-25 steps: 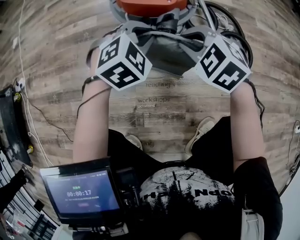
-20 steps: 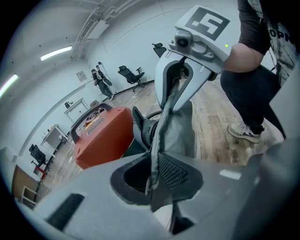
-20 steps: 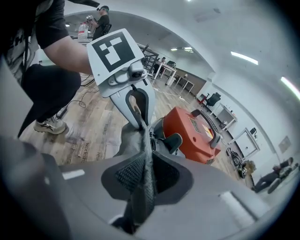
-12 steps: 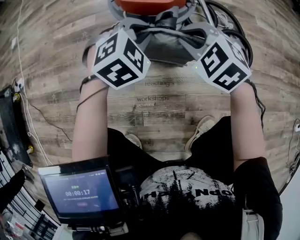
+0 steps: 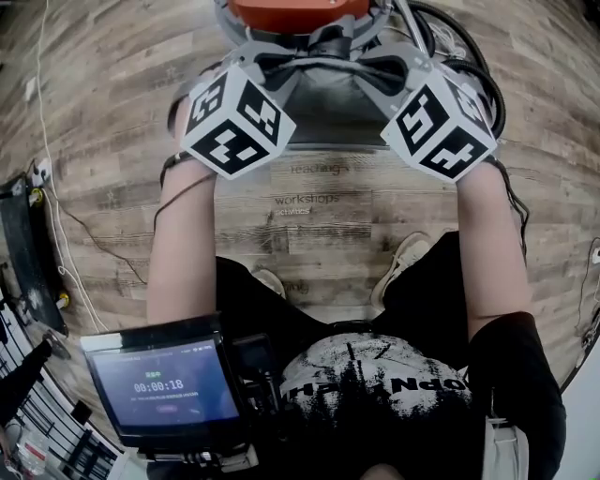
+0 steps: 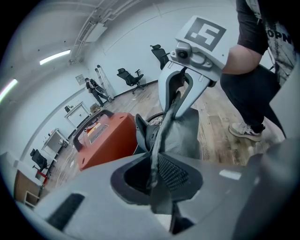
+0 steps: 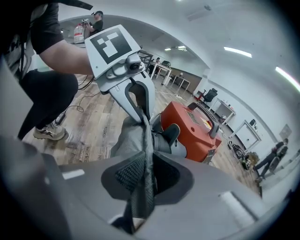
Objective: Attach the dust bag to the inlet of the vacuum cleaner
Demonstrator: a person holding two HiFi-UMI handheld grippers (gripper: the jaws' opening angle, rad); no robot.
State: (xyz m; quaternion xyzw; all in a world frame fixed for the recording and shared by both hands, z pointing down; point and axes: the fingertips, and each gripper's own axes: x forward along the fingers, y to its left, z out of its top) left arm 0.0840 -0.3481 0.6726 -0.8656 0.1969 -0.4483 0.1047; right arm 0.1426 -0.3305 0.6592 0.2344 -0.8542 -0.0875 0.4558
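A grey fabric dust bag hangs stretched between my two grippers, just in front of the orange vacuum cleaner. My left gripper is shut on the bag's left edge. My right gripper is shut on its right edge. In the left gripper view the vacuum's dark grey inlet tube pokes out beside the bag, with the orange body behind it. The right gripper view shows the same inlet next to the fabric. Whether the bag's opening touches the inlet is hidden.
A black hose and cables coil on the wooden floor right of the vacuum. The person's shoes stand just behind the grippers. Office chairs and desks stand farther off.
Both grippers have edged slightly toward the vacuum with the bag between them. Both grips on the fabric stay the same.
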